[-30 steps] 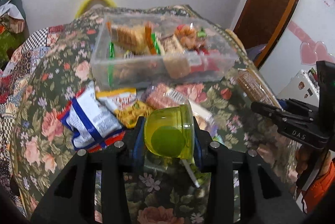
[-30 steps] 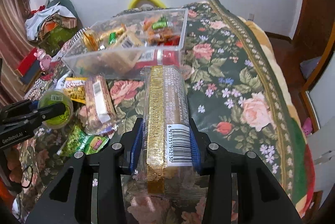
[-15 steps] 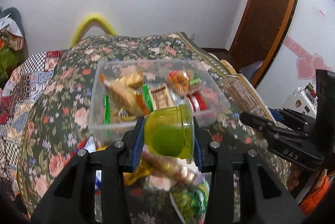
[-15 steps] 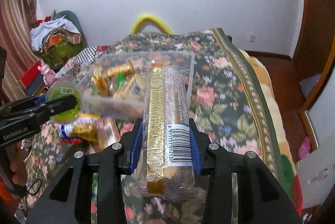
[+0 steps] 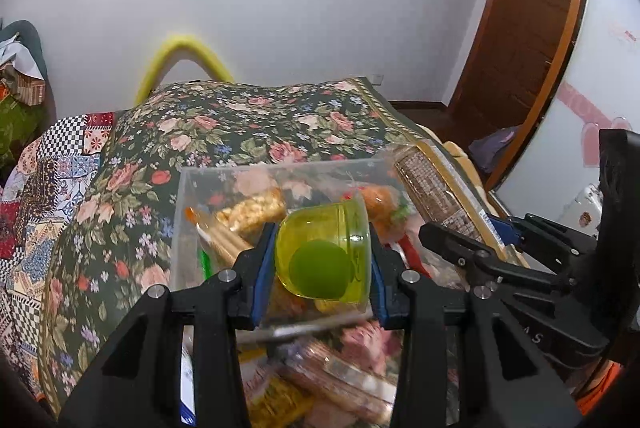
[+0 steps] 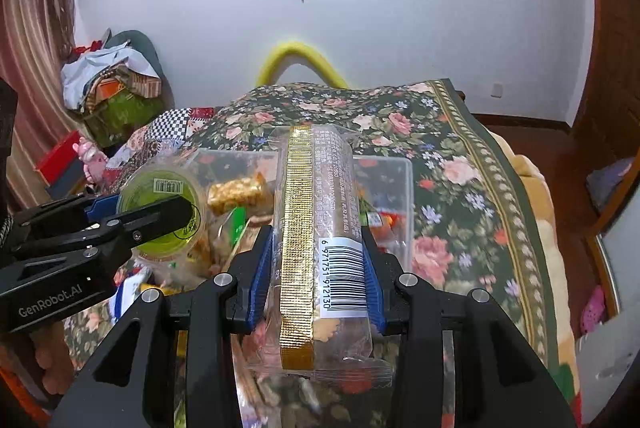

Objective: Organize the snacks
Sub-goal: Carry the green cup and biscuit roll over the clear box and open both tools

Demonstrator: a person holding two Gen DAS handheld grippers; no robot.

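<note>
My left gripper (image 5: 320, 264) is shut on a yellow-green jelly cup (image 5: 324, 256) and holds it above the near side of a clear plastic box (image 5: 184, 212) that holds several snacks. My right gripper (image 6: 318, 268) is shut on a long clear biscuit pack with a gold strip (image 6: 316, 228), held lengthwise over the same box (image 6: 404, 204). In the right wrist view the left gripper (image 6: 160, 212) and its cup (image 6: 160, 188) are at the left. In the left wrist view the right gripper (image 5: 472, 252) and its pack (image 5: 436, 192) are at the right.
The box stands on a floral blanket (image 5: 240, 124) over a bed. Loose snack packs (image 5: 336, 384) lie on the blanket in front of the box. A yellow curved bar (image 6: 296, 56) rises behind the bed. A wooden door (image 5: 528, 28) is at the right.
Both grippers rose from the blanket with their loads and moved forward over the box. The loose snacks dropped toward the bottom of both views.
</note>
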